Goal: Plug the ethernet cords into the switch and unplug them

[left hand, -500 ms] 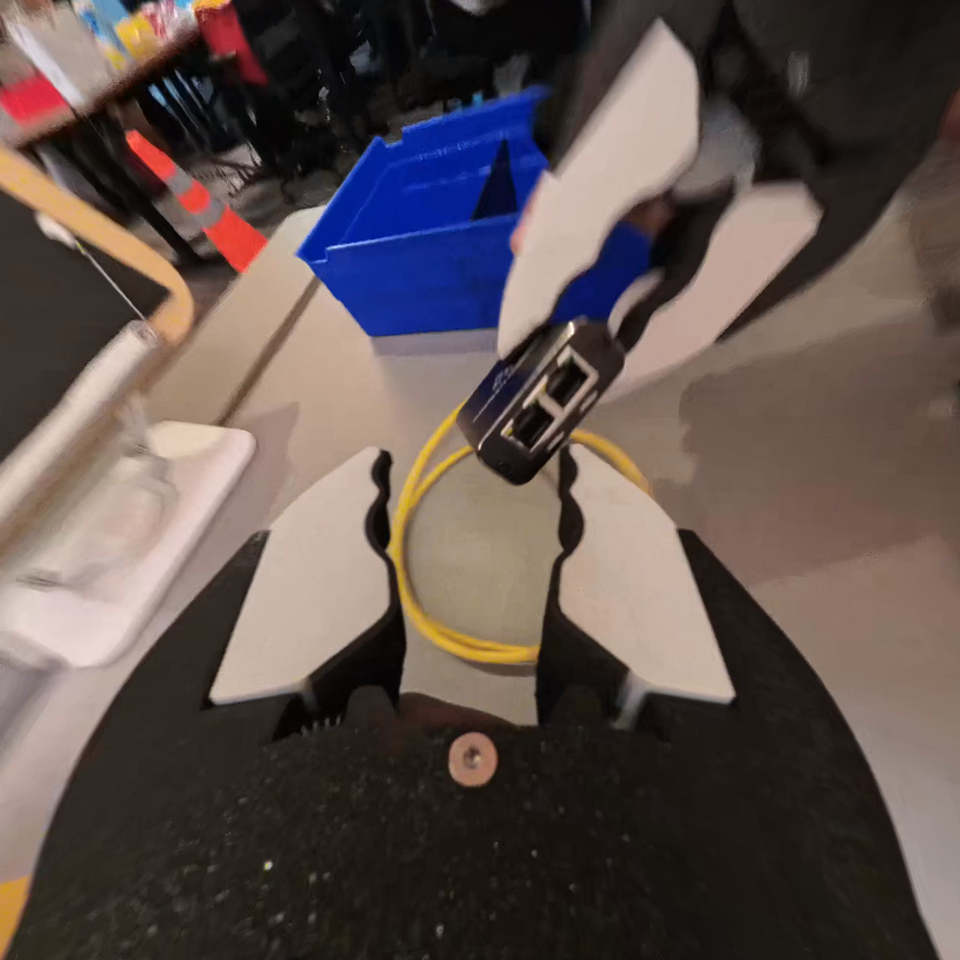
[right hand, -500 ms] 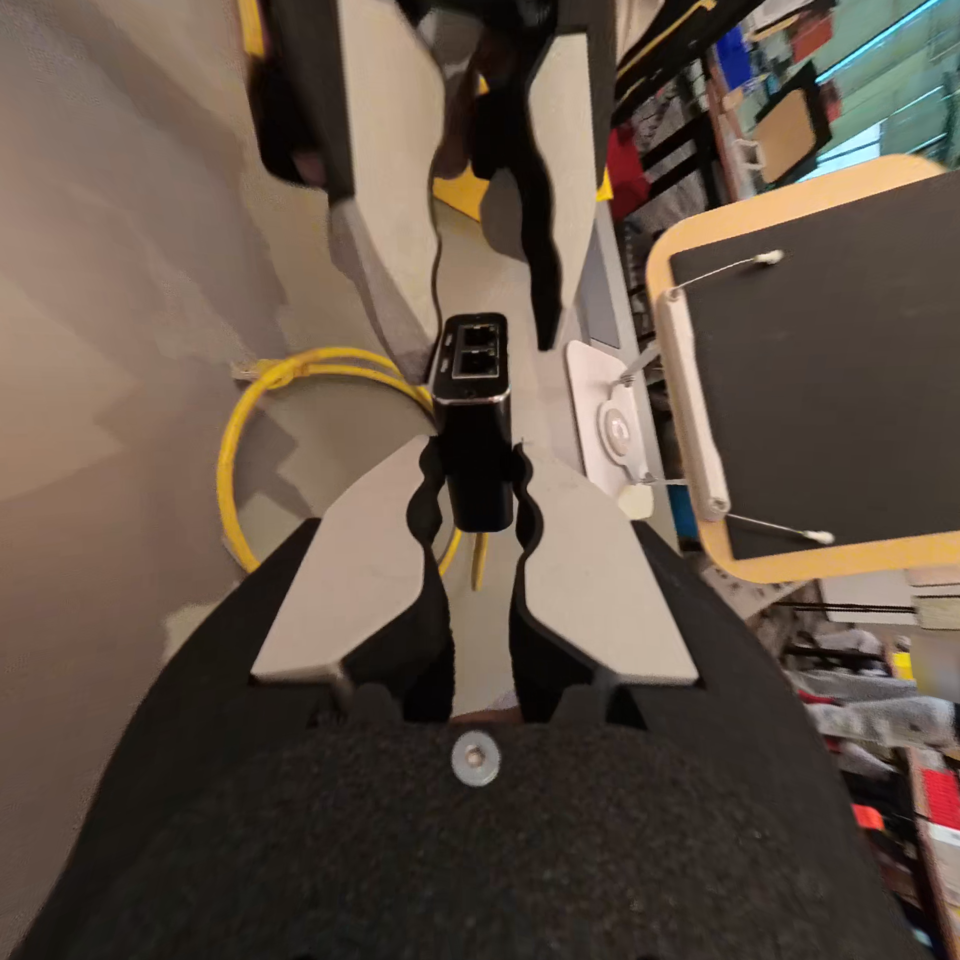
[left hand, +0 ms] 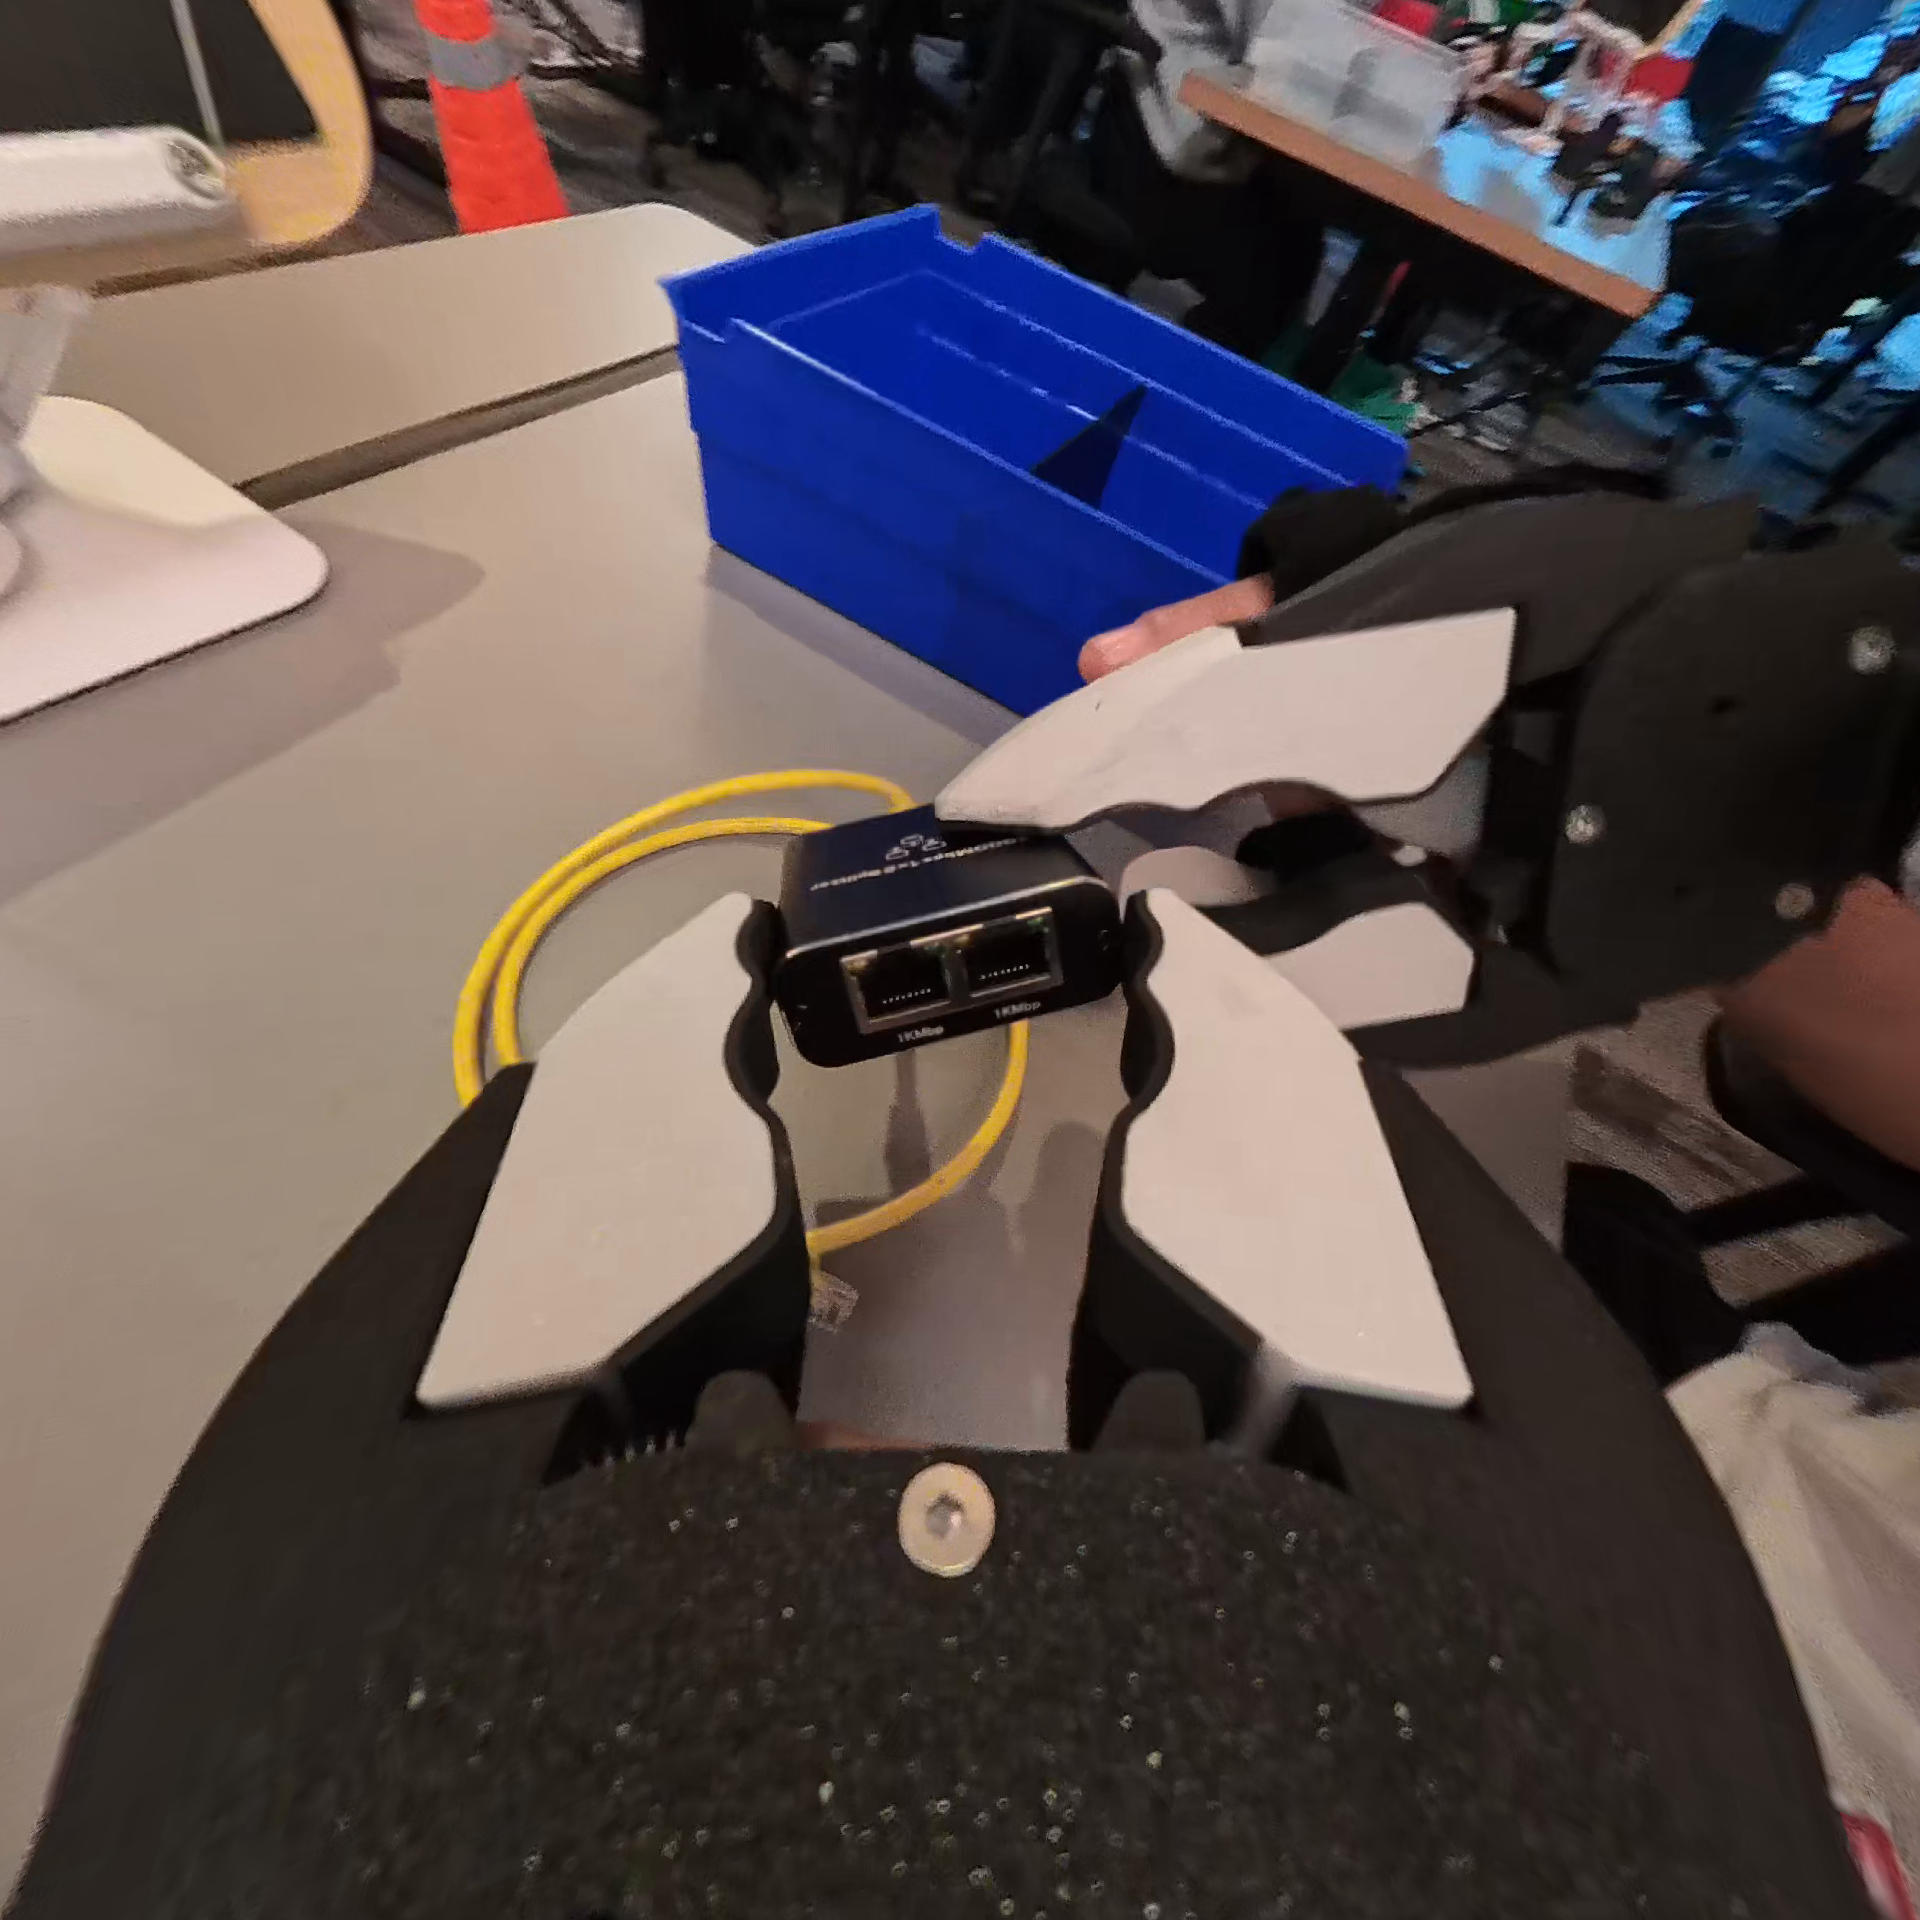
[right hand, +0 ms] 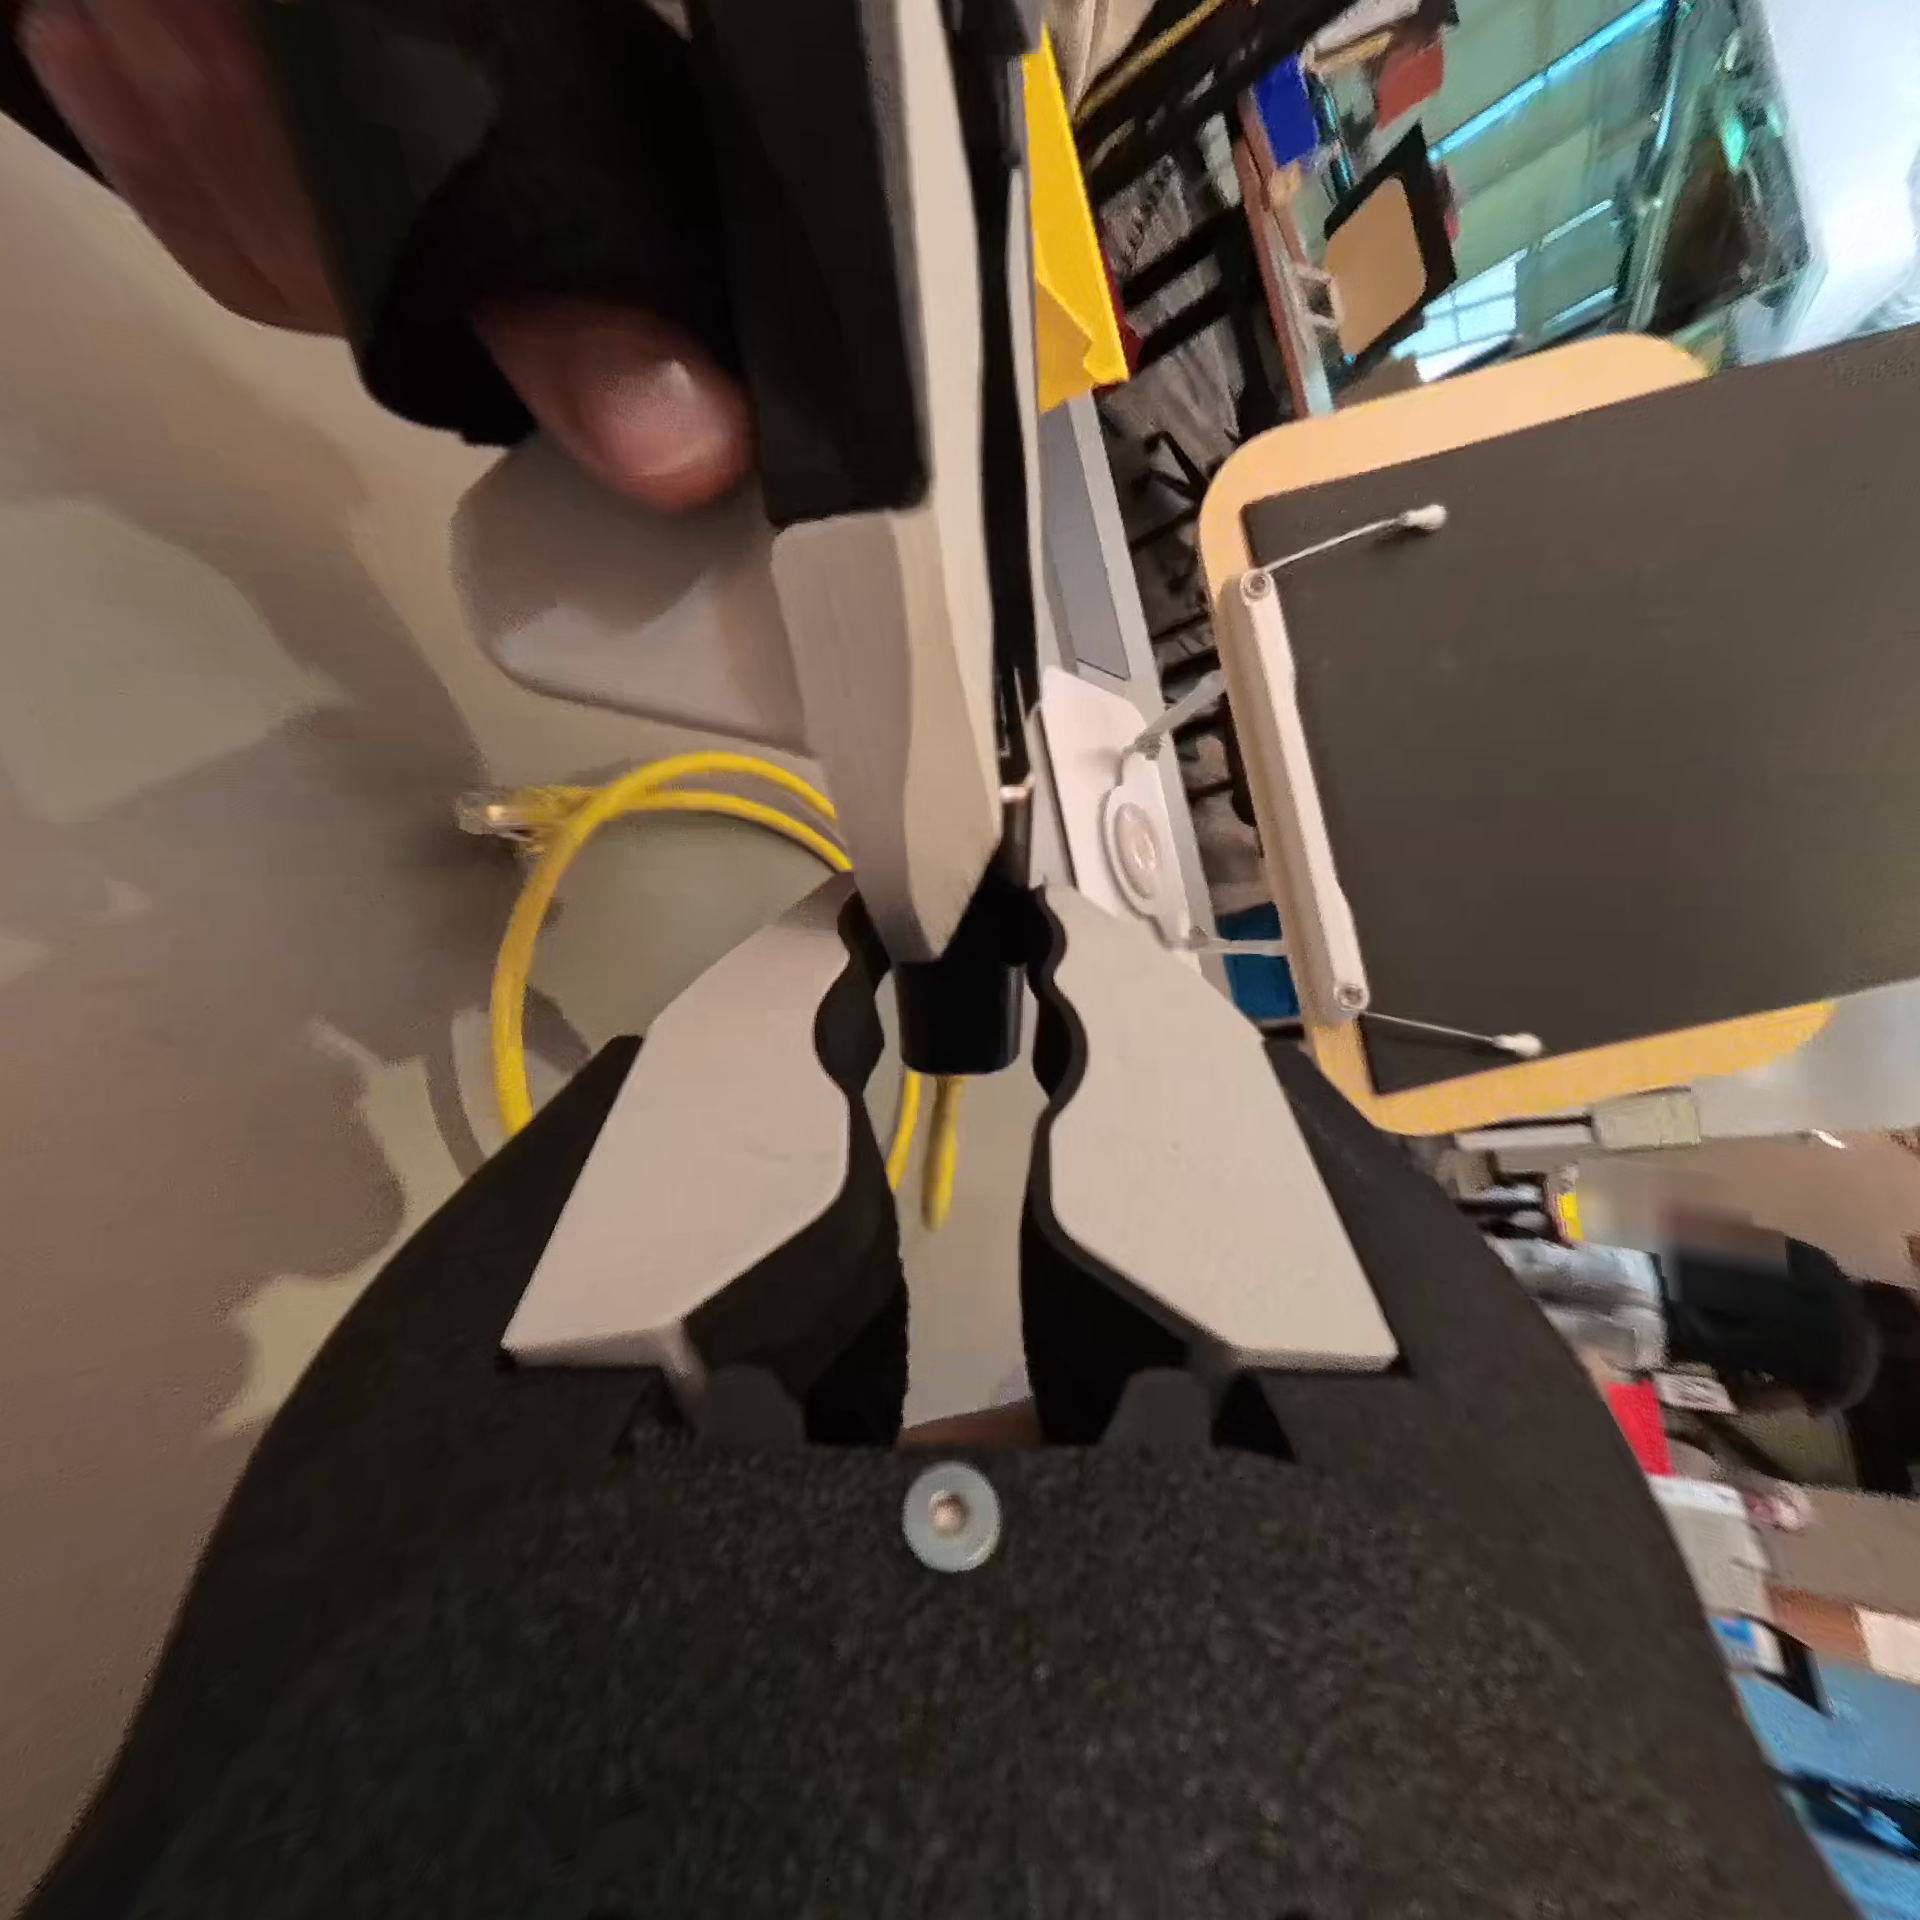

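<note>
The switch (left hand: 940, 940) is a small black box with two empty ports that face the left wrist camera. My right gripper (right hand: 956, 1023) is shut on its back end (right hand: 954, 1029) and holds it above the table. In the left wrist view it (left hand: 1039, 847) comes in from the right, one finger above and one below the box. My left gripper (left hand: 945, 935) is open, its tips flanking the switch's two sides. It also shows in the right wrist view (right hand: 977, 914), coming from above. A yellow ethernet cord (left hand: 499, 956) lies coiled on the table under the switch, with its plug (left hand: 831, 1299) loose.
A blue bin (left hand: 935, 436) stands on the grey table (left hand: 260, 1039) behind the switch. A white stand base (left hand: 125, 561) sits at the left, with a wood-framed black board (right hand: 1610, 779) on it. An orange cone (left hand: 488, 114) and cluttered desks lie beyond. My two grippers' fingertips are within a few centimetres of each other.
The switch has turned level, ports toward the left camera. My left gripper has closed in so the switch sits between its tips, with its opening unchanged. The right gripper still holds the switch.
</note>
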The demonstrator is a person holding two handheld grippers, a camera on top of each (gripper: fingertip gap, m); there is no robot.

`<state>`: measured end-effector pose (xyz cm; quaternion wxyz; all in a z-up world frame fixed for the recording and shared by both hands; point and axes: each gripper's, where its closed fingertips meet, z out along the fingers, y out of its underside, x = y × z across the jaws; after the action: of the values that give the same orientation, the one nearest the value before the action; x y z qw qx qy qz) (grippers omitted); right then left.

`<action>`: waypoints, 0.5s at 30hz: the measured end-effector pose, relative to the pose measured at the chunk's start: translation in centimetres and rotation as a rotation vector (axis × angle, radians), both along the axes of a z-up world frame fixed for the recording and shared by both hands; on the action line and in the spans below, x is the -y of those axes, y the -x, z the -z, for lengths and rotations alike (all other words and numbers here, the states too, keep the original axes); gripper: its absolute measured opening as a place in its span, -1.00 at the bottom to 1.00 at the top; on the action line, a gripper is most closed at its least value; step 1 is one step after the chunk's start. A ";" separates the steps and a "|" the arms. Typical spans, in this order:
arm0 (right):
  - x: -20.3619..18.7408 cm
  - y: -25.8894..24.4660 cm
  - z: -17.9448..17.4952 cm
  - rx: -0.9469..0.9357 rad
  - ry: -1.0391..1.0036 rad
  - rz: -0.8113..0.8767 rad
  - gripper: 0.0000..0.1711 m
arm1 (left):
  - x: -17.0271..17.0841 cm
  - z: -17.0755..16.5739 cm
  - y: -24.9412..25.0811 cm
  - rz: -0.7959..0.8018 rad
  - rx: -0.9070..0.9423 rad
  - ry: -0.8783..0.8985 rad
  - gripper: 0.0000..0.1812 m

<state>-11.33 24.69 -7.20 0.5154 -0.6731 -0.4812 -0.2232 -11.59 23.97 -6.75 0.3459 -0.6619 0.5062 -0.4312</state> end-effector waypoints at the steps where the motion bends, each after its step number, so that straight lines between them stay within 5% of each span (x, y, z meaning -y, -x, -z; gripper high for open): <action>1: -0.2 0.1 0.0 0.029 -0.016 0.012 -0.68 | 0.1 -0.1 -0.1 -0.016 -0.014 -0.019 -0.30; 10: -1.1 1.5 0.7 -0.006 0.022 -0.024 -0.71 | 0.3 0.4 0.6 -0.059 -0.016 -0.021 -0.31; 15: -3.7 -0.1 1.6 0.019 -0.128 -0.064 -0.70 | 2.0 1.8 6.4 -0.141 -0.019 0.090 -0.33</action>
<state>-11.25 28.36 -8.80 0.5598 -0.6209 -0.4919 -0.2432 -17.98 21.92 -8.54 0.3407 -0.7149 0.4416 -0.4218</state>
